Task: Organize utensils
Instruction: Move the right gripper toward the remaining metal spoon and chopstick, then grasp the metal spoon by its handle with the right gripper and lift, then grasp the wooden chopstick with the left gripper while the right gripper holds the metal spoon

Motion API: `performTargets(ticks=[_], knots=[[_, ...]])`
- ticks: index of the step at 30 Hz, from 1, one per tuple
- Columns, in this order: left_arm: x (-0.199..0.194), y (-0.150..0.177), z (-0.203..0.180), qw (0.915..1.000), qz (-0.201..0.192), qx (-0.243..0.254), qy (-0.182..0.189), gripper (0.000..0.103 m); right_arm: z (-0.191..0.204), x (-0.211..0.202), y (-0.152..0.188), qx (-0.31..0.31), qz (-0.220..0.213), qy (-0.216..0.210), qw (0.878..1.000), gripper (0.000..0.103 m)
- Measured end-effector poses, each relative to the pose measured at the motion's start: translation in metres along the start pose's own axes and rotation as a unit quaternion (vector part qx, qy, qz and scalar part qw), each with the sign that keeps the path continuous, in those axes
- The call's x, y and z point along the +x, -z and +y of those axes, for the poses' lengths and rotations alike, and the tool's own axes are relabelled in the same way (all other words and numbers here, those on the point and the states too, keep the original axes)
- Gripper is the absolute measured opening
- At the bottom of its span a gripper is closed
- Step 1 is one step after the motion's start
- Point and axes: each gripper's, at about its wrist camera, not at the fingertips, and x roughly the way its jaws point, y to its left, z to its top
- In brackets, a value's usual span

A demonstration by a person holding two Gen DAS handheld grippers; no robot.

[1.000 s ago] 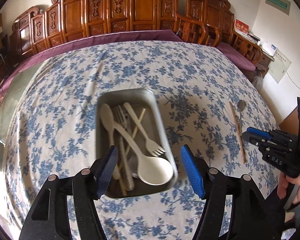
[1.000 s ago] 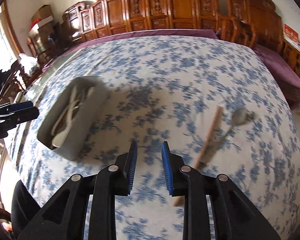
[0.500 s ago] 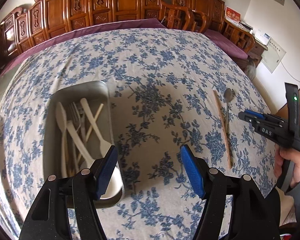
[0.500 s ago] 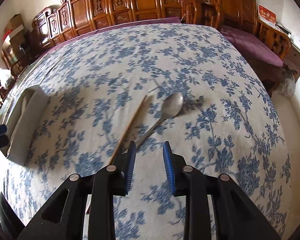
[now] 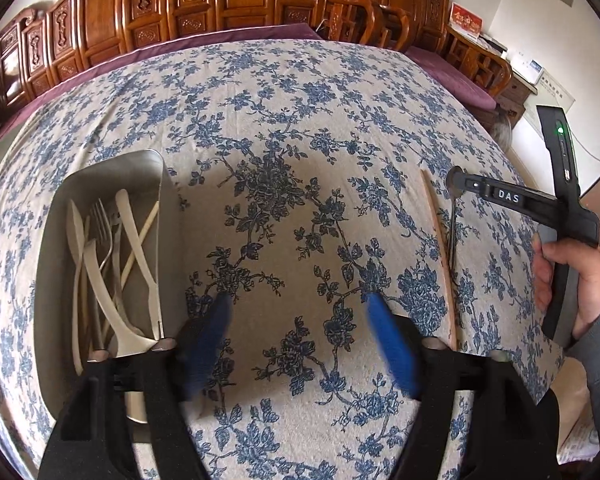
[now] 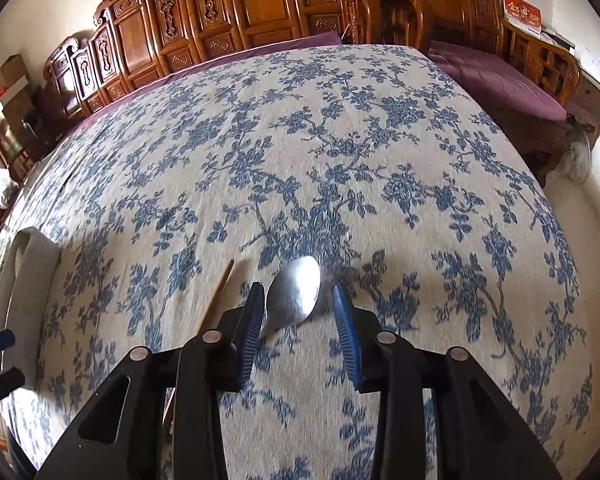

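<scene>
- My right gripper point(image 6: 296, 308) tilts down over the metal spoon point(image 6: 294, 296) on the floral tablecloth point(image 6: 300, 160); its jaws are opening, the bowl sits between the blue pads, and neither pad presses on it — nothing is pinched yet.
- I'd say I'm aimed here because this spoon and the wooden chopstick point(image 6: 220, 292) just beside it are the only utensils I can see outside the tray.
- My left gripper point(image 5: 298, 332) hangs over bare cloth just right of the metal tray point(image 5: 100, 168), jaws opening wide with nothing between them (blurred by motion).
- The tray holds pale plastic spoons point(image 5: 104, 292), a metal fork point(image 5: 106, 224), a pale knife-like piece and thin sticks — all lying lengthwise, overlapping.
- From the left view, the chopstick point(image 5: 440, 256) lies well apart from the tray, near the person's hand point(image 5: 568, 280).
</scene>
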Motion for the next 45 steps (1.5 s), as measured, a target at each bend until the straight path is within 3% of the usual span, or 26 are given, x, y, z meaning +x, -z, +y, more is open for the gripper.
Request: performTargets(ticks=[1,9,13,22,39,45], knots=[[-0.001,0.0,-0.001,1.0,-0.009,0.0,0.003,0.091,0.001,0.002,-0.001,-0.003,0.002,0.001,1.0,0.038],[0.004,-0.003,-0.017,0.9998,-0.008,0.016,0.0,0.091,0.009,0.012,0.0,-0.041,0.004,0.02,0.999,0.037],[0.006,-0.003,-0.025,0.9997,-0.004,0.022,-0.005,0.091,0.011,0.01,0.003,-0.058,0.003,0.021,0.998,0.016],[0.014,0.002,-0.05,0.9993,0.009,0.035,-0.006,0.091,0.002,-0.007,0.01,-0.053,0.007,-0.008,0.999,0.004],[0.048,0.01,-0.121,0.9957,0.022,0.089,0.005,0.091,-0.033,-0.073,0.056,-0.051,-0.002,-0.016,0.999,0.003],[0.056,0.011,-0.128,0.9953,0.032,0.092,-0.002,0.072,-0.037,-0.073,0.066,-0.052,0.006,-0.014,0.999,0.003]])
